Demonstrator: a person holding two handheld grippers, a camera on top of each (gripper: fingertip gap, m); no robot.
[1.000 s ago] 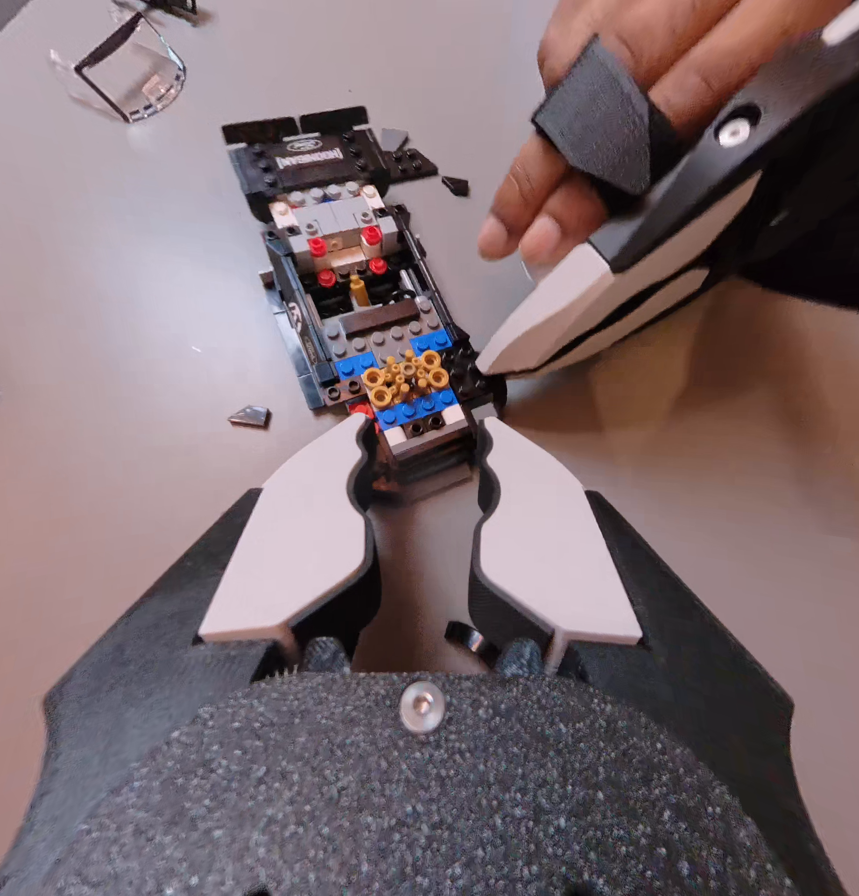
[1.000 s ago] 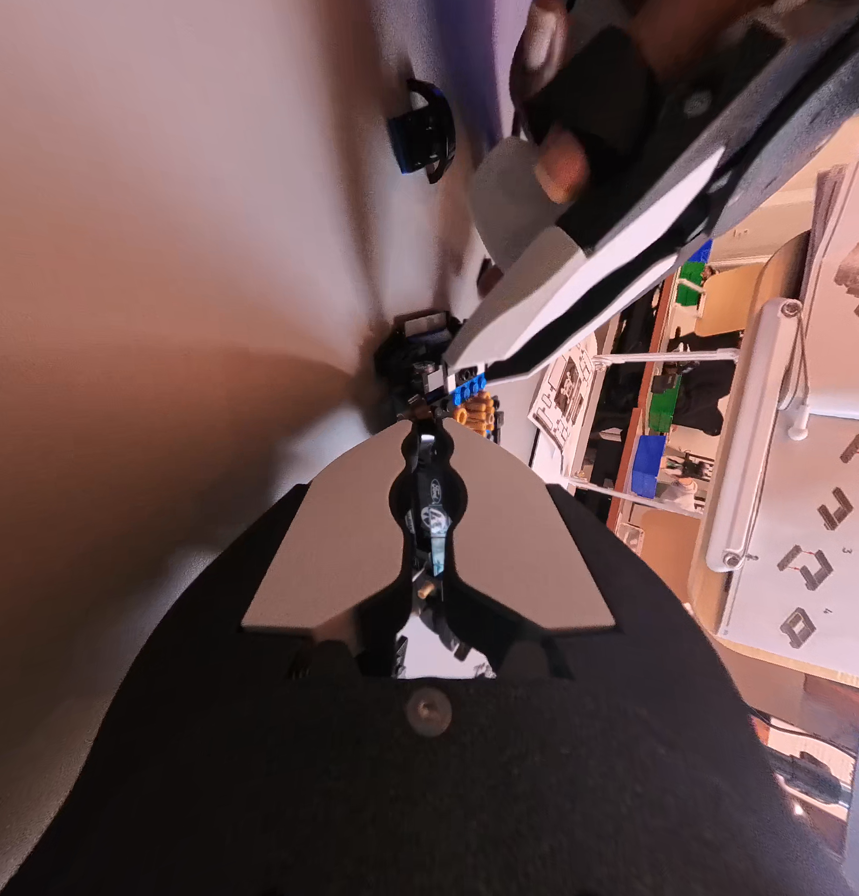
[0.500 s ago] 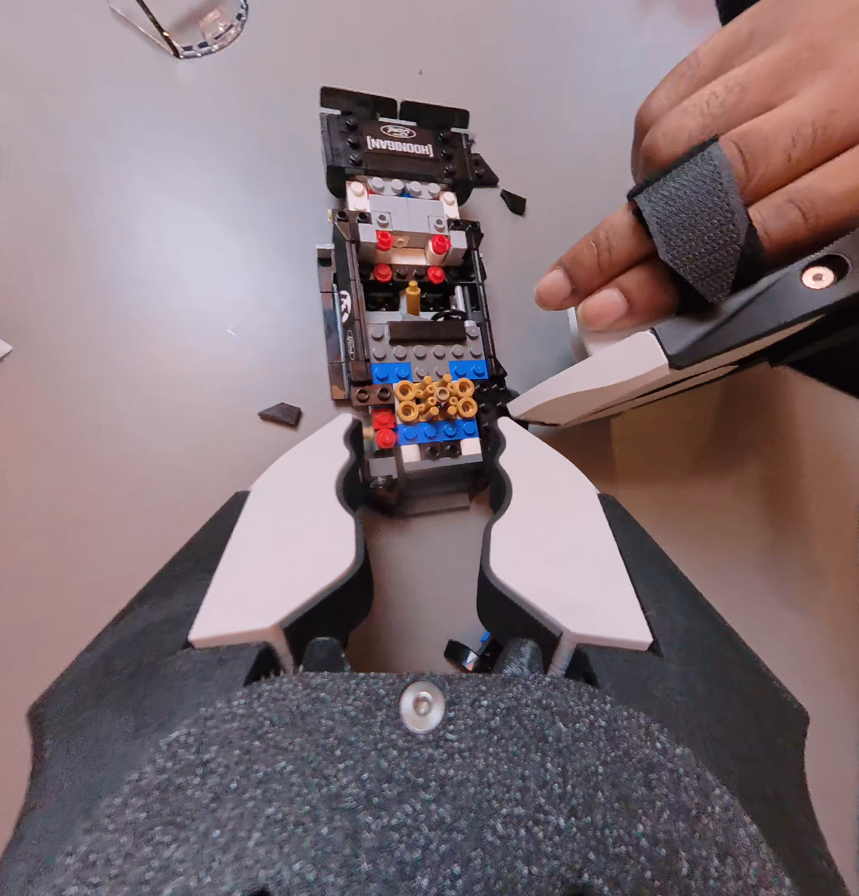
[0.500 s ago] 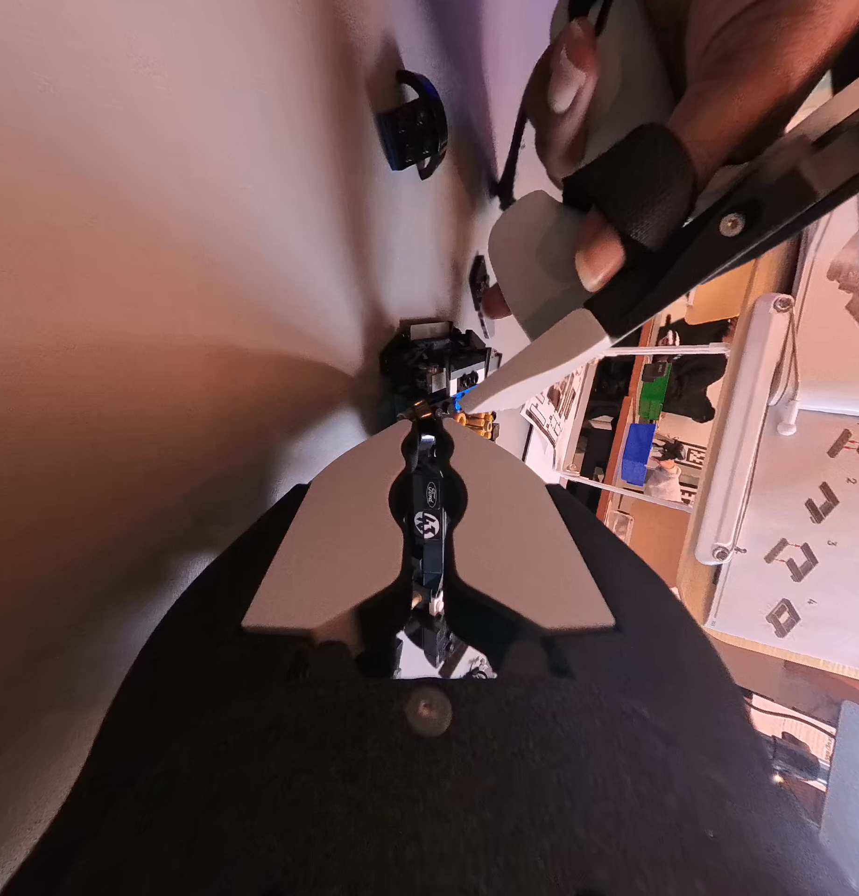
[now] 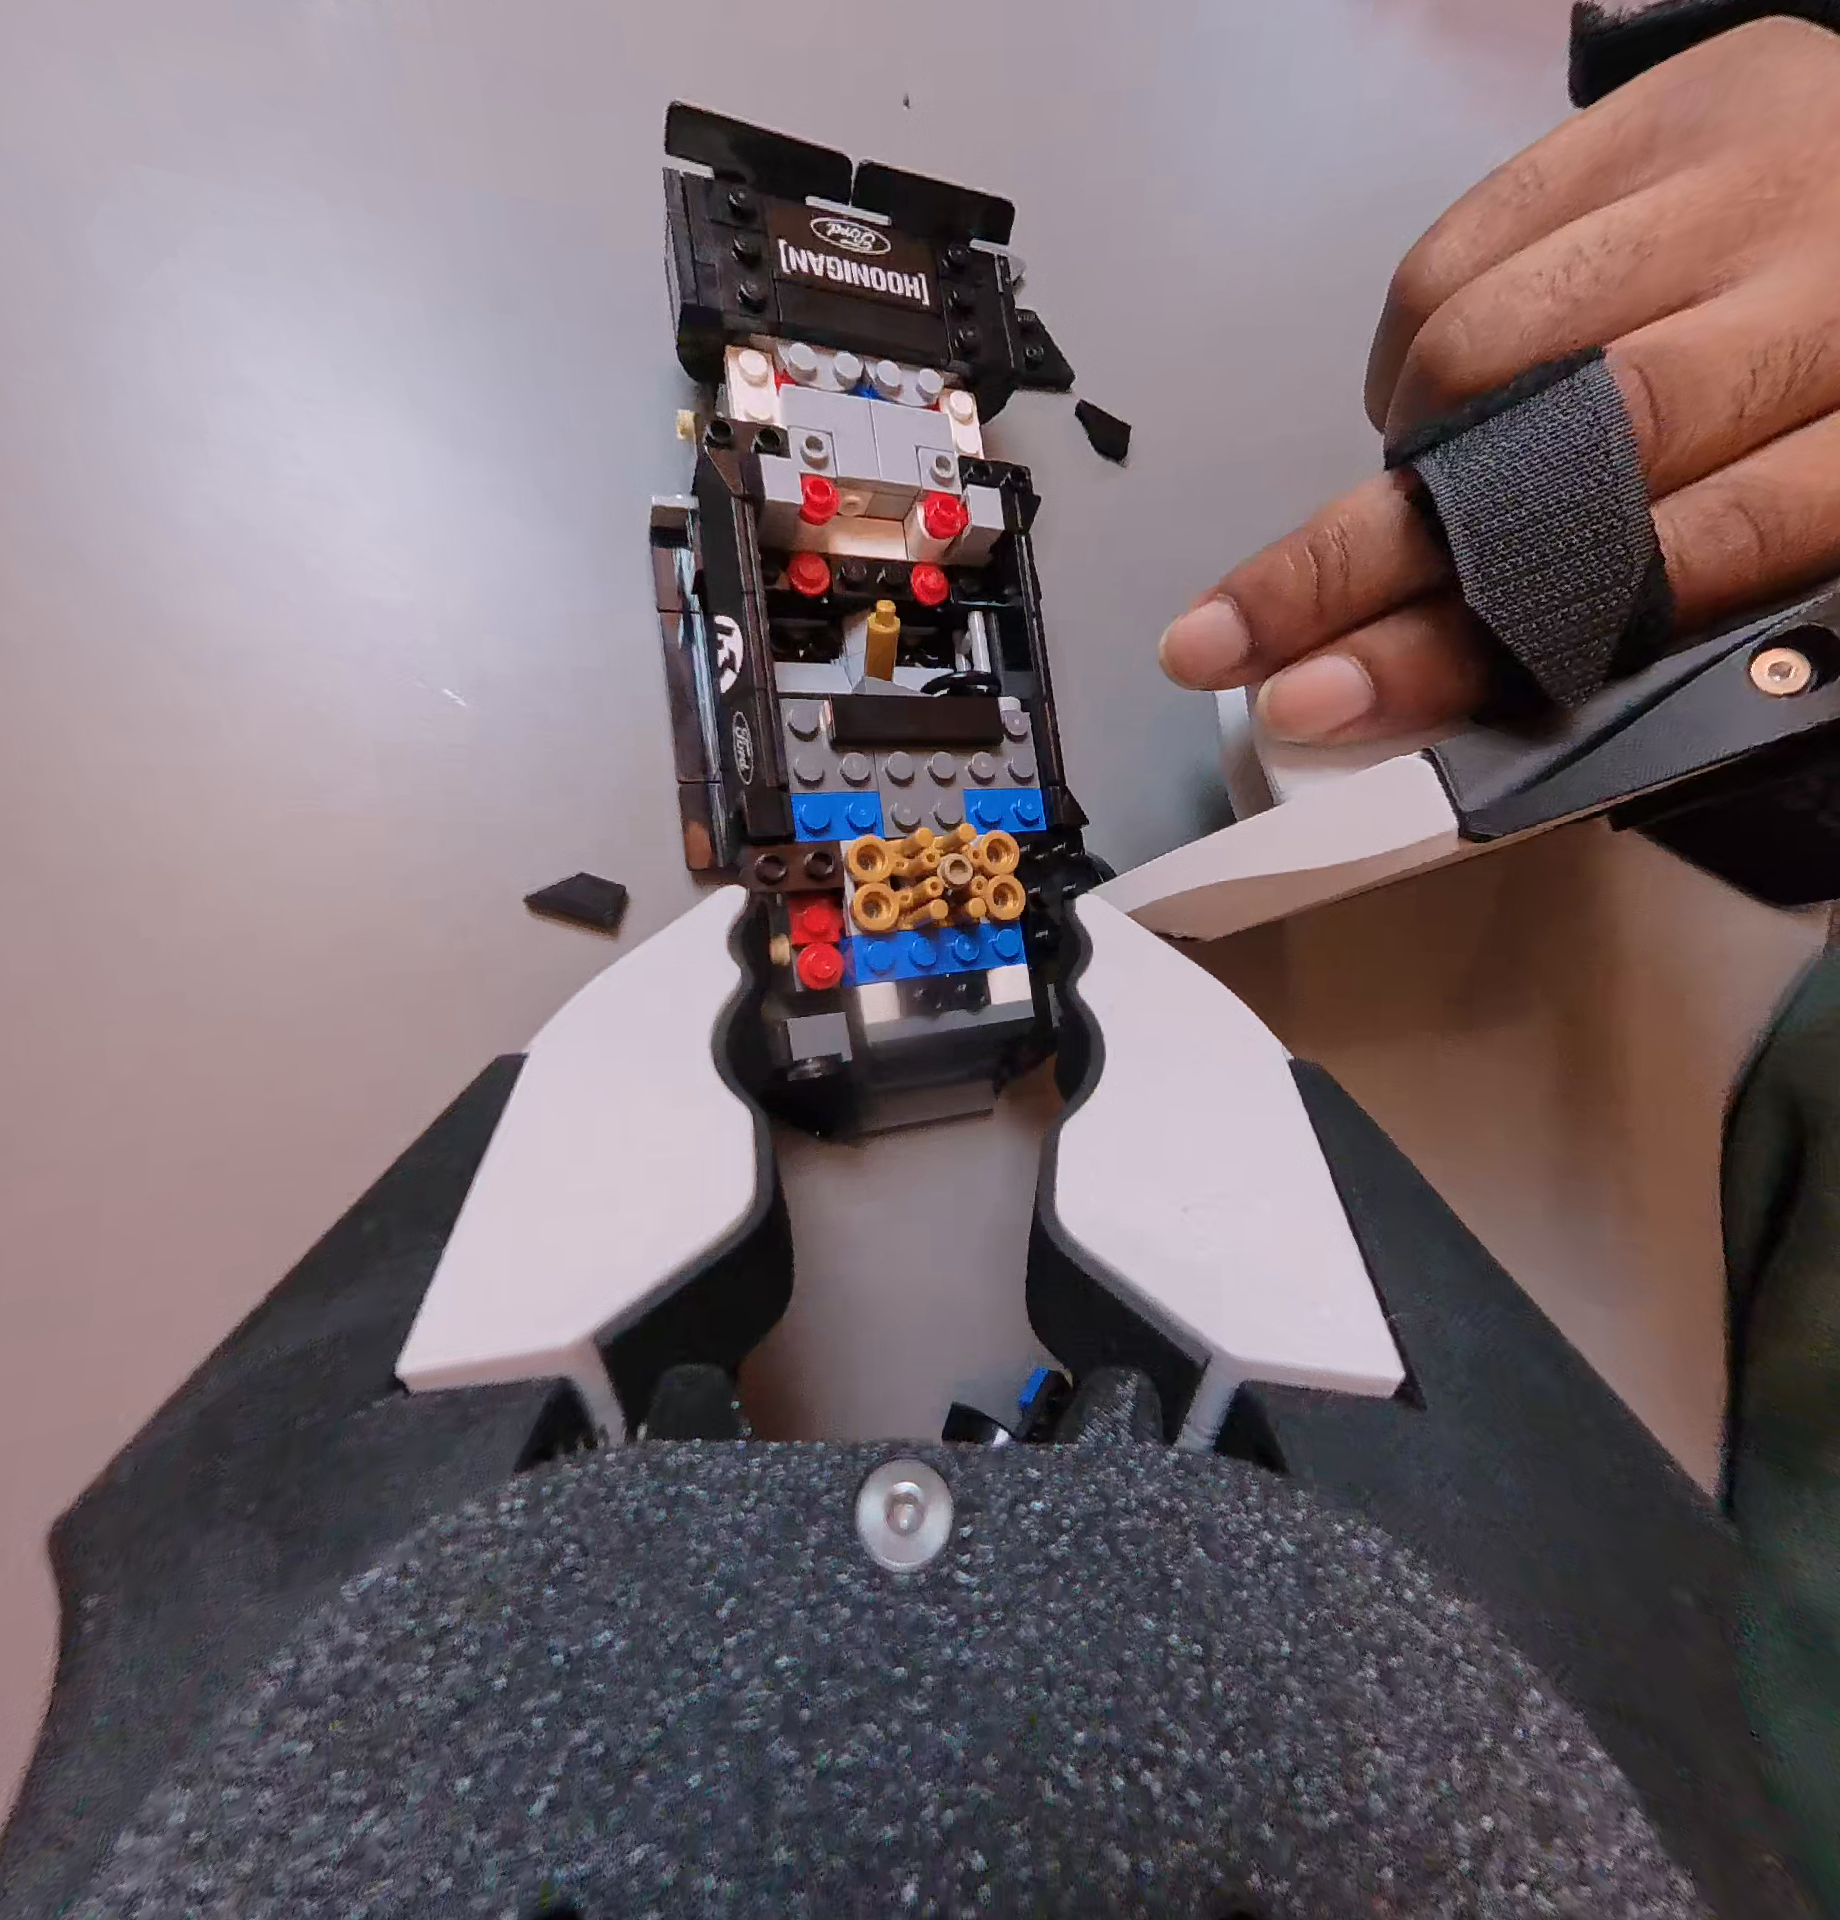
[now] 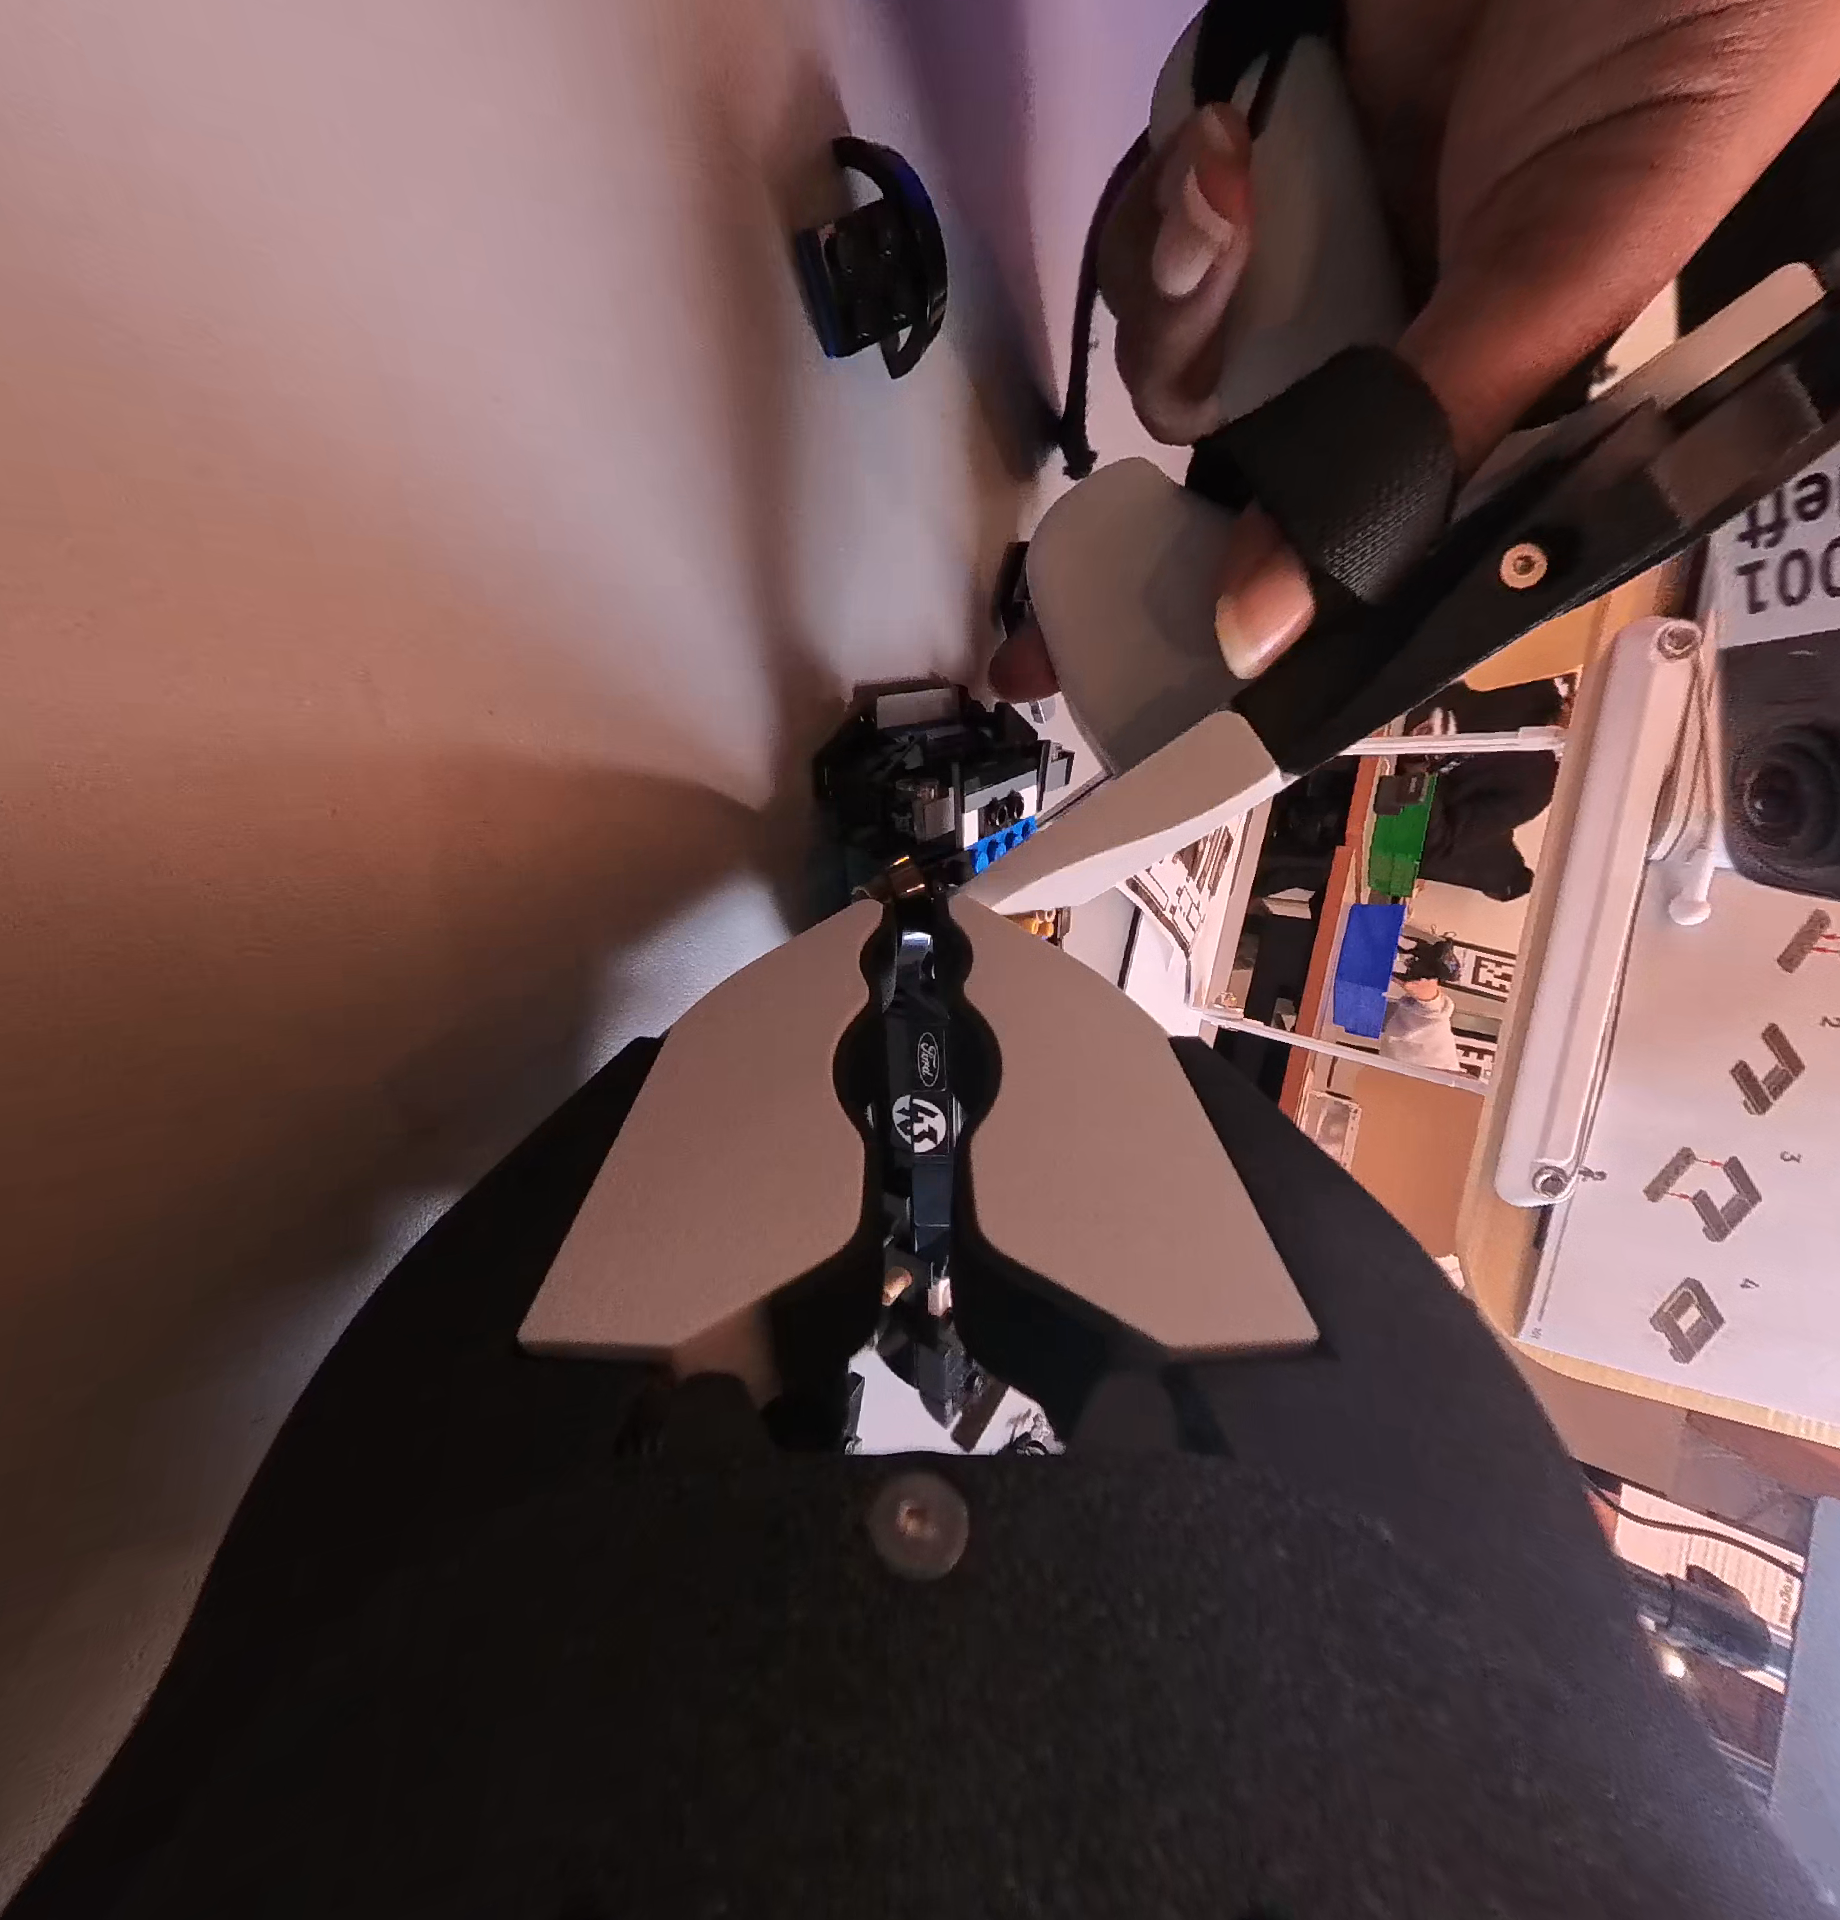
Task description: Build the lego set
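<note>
1. Grey tabletop [image 5: 272, 520] fills the left wrist view; compared with one second ago, the clear plastic piece at the upper left has left the frame and the model sits nearer and straighter.
2. Loose black wedge piece [image 5: 575, 898] lies on the table just left of the model, apart from it.
3. Lego car chassis [image 5: 874, 644] rests flat on the table, running lengthwise away from the camera, with its black printed end panel farthest away. Gold engine parts [image 5: 937, 878] sit near its close end, between blue plates.
4. Left gripper [image 5: 905, 997] has its jaws spread to the model's width, gripping the near end of the chassis on both sides. One second ago the fingertips only reached the model's end; the model now lies deeper between them.
5. A second small black piece [image 5: 1103, 428] lies to the right of the chassis, near its far end.
6. Right gripper [image 6: 914, 914] has its jaws narrowed onto a black side panel [image 6: 921, 1101] held edge-on, with its tip meeting the right flank of the chassis beside the gold parts.
7. The person's right hand [image 5: 1581, 447] holds that gripper through a black finger strap [image 5: 1529, 540]; it appears lower and closer than one second ago.
8. In the right wrist view, a black and blue curved subassembly [image 6: 874, 275] lies apart on the table.
</note>
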